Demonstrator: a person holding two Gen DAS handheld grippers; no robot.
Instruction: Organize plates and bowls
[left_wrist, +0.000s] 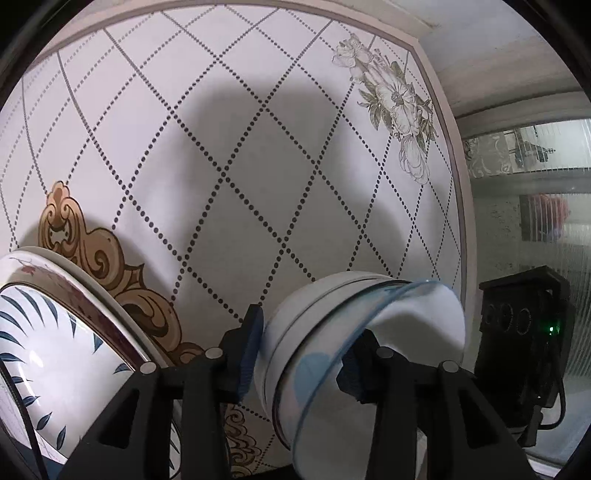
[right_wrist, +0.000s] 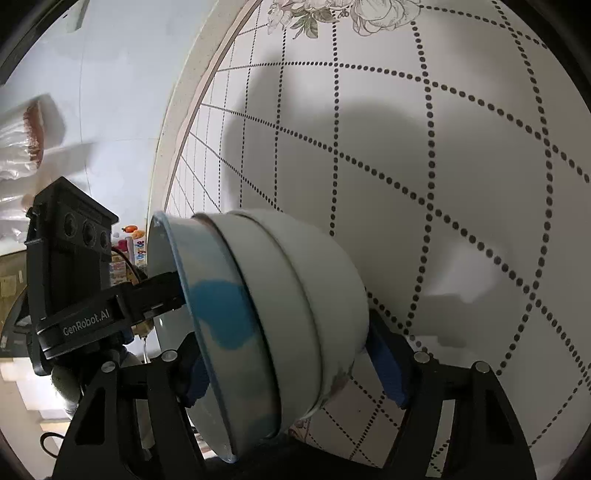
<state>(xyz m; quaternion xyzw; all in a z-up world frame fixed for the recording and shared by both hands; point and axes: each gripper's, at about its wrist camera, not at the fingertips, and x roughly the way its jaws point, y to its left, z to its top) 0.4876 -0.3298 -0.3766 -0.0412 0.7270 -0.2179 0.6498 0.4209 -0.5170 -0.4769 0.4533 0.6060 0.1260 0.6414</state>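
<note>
A nested stack of white bowls with a clear glass bowl on the open side (left_wrist: 354, 354) is held on its side in the air, also in the right wrist view (right_wrist: 280, 325). My left gripper (left_wrist: 299, 354) is shut on the stack, one blue pad (left_wrist: 248, 354) on the outer wall, the other inside the glass bowl. My right gripper (right_wrist: 295, 365) is shut on the same stack from the other side. The other gripper's body shows in each view (left_wrist: 524, 332) (right_wrist: 85, 295). Plates with blue leaf and red flower patterns (left_wrist: 55, 339) stand on edge at lower left.
A white tiled wall with dotted diamond lines (left_wrist: 258, 166) (right_wrist: 443, 166) fills the background, with flower decals (left_wrist: 399, 99). A frosted glass partition (left_wrist: 546, 229) lies to the right. A plastic-wrapped item (right_wrist: 29, 140) shows at far left.
</note>
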